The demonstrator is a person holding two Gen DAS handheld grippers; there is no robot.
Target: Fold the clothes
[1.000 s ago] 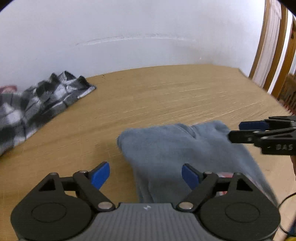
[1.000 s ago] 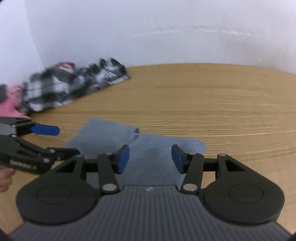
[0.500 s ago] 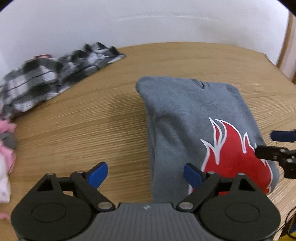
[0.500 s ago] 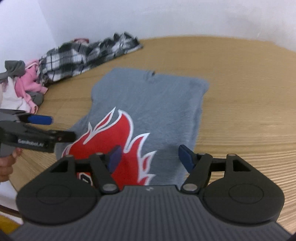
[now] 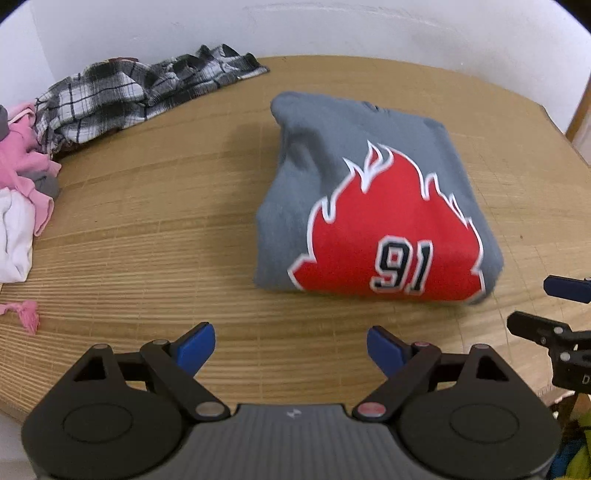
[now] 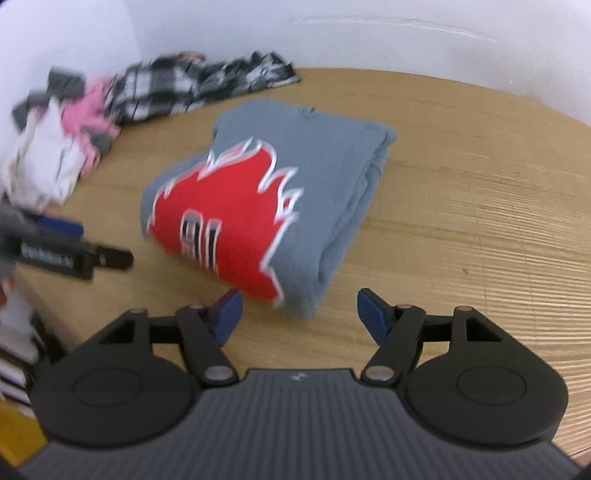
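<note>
your left gripper (image 5: 290, 341) sits nearest in its own view, jaws spread wide and holding nothing, blue pads over bare surface (image 5: 155, 229). your right gripper (image 6: 299, 309) reads the same in its view: jaws wide apart, empty, just short of the near corner of the garment. each tool shows at the edge of the other's view, the right gripper at the far right of the left view (image 5: 554, 306), the left gripper blurred at the left of the right view (image 6: 70, 251); neither touches cloth.

beyond the pads, the grey sweatshirt (image 5: 373, 206) lies folded into a compact block on the woven wooden surface, red flame print with "91" facing up. in the right view the sweatshirt (image 6: 280, 195) shows stacked layers along its right edge.

further back and to the left, well apart from the sweatshirt, a heap of pink and white clothes (image 5: 18, 192) sits at the surface edge, with a loose pink scrap (image 5: 26, 314) nearer you. behind that, a black-and-white plaid shirt (image 5: 140, 88) lies crumpled against the white wall (image 5: 332, 26).
</note>
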